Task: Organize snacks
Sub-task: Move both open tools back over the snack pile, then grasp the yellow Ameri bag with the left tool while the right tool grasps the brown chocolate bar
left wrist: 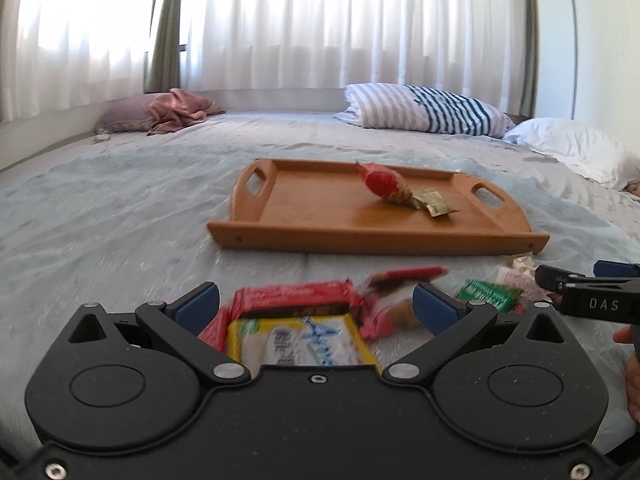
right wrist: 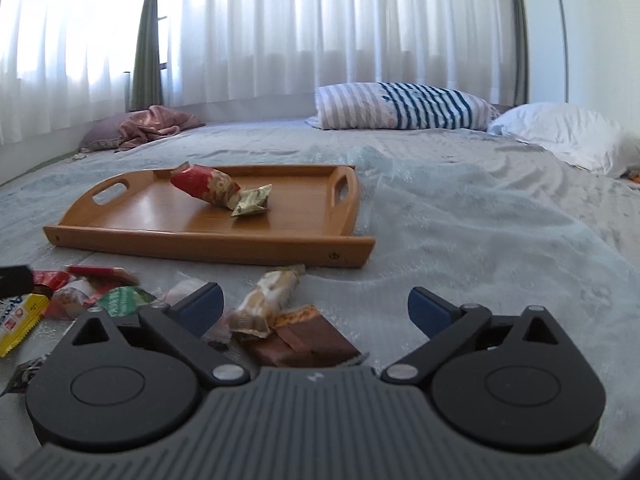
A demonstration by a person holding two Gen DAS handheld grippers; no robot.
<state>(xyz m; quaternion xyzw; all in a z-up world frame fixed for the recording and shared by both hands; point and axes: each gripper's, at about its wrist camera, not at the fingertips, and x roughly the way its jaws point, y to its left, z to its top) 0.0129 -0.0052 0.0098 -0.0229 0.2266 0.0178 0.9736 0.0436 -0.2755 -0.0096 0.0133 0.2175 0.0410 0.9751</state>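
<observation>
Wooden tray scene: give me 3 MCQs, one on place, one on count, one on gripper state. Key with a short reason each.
1. Where does the brown packet lie?
A. on the tray
B. on the bedspread, before the right gripper
C. on the striped pillow

2. How many snacks lie in the wooden tray?
A. none
B. two
C. five

3. How does the right gripper stand?
A. open, holding nothing
B. shut on a packet
C. shut and empty

Key:
1 B: the packet rests on the bedspread on the near side of the tray, between the spread blue fingers.
2 B: only the red-wrapped snack and the small gold packet are inside it.
3 A: its blue fingers stand wide apart and touch no packet.
</observation>
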